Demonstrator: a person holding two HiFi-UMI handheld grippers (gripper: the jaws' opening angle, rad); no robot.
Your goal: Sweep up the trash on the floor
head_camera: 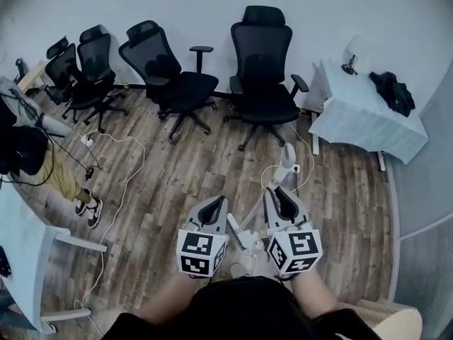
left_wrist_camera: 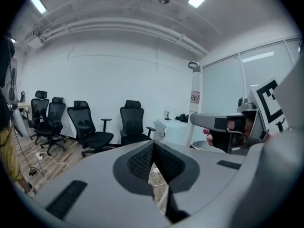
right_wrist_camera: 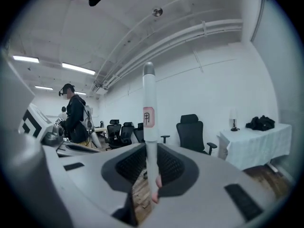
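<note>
Left gripper [left_wrist_camera: 153, 150]: jaws pressed together, nothing between them, held above the wood floor [head_camera: 170, 183]. Right gripper [right_wrist_camera: 150, 167], just beside it: jaws pinched on the white broom handle [right_wrist_camera: 149, 103] (red label near the top), which stands nearly upright. The handle's lower end is hidden. Further right, a cloth-covered table [head_camera: 364, 119].

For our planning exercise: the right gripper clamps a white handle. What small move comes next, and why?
Probably open the left gripper and bring it onto the white handle: its jaws are shut on nothing, and only the right gripper clamps the handle.
</note>
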